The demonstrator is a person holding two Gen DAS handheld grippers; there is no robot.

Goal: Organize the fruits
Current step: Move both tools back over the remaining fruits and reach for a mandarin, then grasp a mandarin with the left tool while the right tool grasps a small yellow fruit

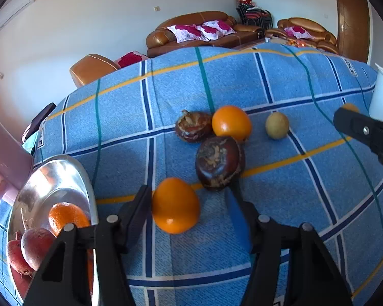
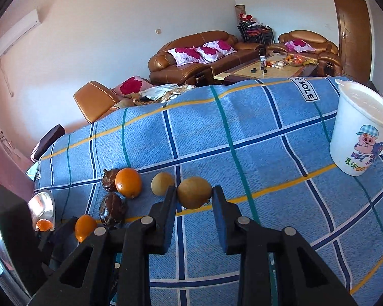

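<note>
A blue plaid cloth [image 2: 268, 153] is spread over the work surface; brown leather sofas [image 2: 191, 56] with floral cushions, a low coffee table [image 2: 268, 70] and a wooden door [image 2: 355, 35] are seen behind it against white walls.

At the right of the cloth a white plastic bucket [image 2: 357, 132] with a cartoon pig print is stood upright, well apart from the fruit. At the left edge a metal bowl [image 1: 51, 181] is set, with an orange and reddish fruits lying in it.

The right gripper [image 2: 194, 193] is closed on a yellow-brown fruit [image 2: 194, 192], both pads pressed to its sides; whether it is clear of the cloth cannot be told. A second pale fruit [image 1: 277, 125] lies just beside it.

The left gripper [image 1: 191, 193] is held about a near orange [image 1: 175, 205]. The left finger [image 1: 138, 204] is touching or nearly touching it; a gap is seen at the right finger, so no grip is made.

Just beyond, a dark brown fruit [image 1: 219, 163] sits close against the right finger's tip. Behind it a far orange [image 1: 231, 123] and a second dark fruit [image 1: 192, 126] are clustered, touching.
</note>
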